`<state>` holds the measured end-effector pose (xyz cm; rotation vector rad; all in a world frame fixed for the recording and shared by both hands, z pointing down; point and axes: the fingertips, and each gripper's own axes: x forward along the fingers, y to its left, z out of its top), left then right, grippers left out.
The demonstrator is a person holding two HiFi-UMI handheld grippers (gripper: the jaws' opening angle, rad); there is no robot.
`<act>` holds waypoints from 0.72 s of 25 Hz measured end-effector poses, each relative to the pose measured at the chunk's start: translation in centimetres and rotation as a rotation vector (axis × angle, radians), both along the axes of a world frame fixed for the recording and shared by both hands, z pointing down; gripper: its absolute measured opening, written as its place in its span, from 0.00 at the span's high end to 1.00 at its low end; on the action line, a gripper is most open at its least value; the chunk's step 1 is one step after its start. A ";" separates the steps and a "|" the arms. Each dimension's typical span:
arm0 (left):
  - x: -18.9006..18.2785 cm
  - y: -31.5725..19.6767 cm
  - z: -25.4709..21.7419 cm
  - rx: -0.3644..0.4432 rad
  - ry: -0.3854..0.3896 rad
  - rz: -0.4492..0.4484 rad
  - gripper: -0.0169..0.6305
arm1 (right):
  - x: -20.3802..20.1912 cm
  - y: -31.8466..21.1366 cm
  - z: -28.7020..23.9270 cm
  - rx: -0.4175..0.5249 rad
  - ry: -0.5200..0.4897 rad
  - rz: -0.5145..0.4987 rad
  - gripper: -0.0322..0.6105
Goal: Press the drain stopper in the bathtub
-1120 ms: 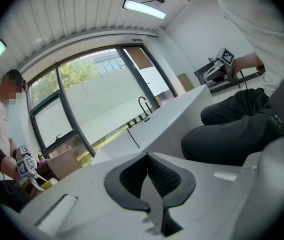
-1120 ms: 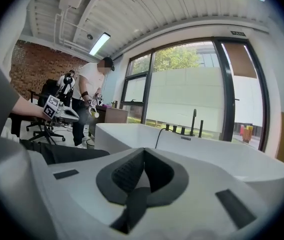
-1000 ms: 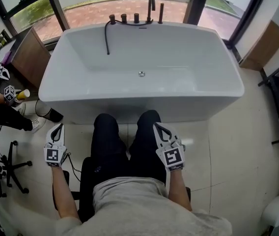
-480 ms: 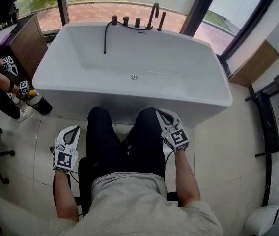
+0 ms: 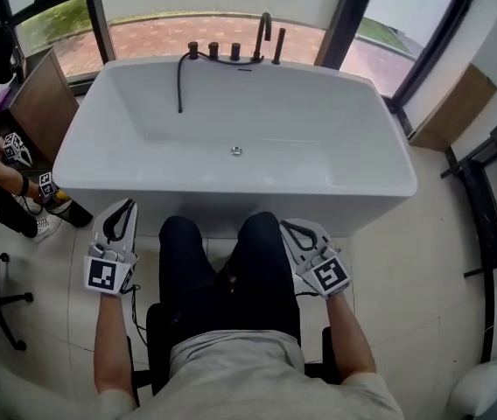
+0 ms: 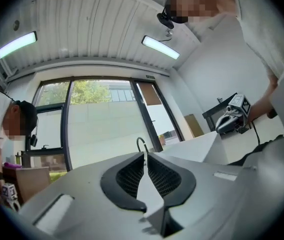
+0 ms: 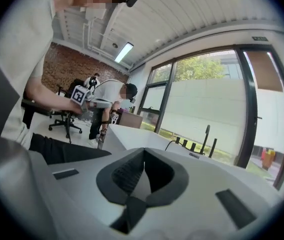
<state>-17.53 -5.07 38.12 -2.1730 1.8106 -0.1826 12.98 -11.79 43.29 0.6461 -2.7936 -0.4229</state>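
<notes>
Left gripper (image 5: 126,206) and right gripper (image 5: 287,226), both closed and empty, flank the knees; stopper (image 5: 236,150) lies ahead in the tub (image 5: 353,191), nearer the right.

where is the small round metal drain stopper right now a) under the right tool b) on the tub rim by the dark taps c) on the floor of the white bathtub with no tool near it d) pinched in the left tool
C: the small round metal drain stopper sits on the floor of the white bathtub, while the left tool and right tool are outside the tub beside the person's legs.
</notes>
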 end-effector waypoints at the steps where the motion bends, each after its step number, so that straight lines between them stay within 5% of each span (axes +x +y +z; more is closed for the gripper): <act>1: 0.2 -2.0 -1.0 0.027 -0.003 0.026 0.94 | 0.1 -0.8 -0.3 0.017 0.028 -0.004 0.95; 4: 0.5 -8.3 -2.9 0.069 -0.026 0.073 0.93 | 0.3 -4.4 -1.9 0.062 0.096 -0.004 0.95; 7: 0.8 -14.4 -1.6 0.028 -0.058 0.088 0.93 | 0.1 -8.9 -3.7 0.088 0.156 -0.003 0.95; 11: -0.7 -22.0 3.9 -0.050 -0.111 0.058 0.93 | -1.5 -15.3 -4.6 0.024 0.203 -0.011 0.95; 18: -0.6 -27.9 7.9 -0.098 -0.060 0.047 0.92 | -3.9 -27.0 2.2 -0.112 0.358 0.008 0.95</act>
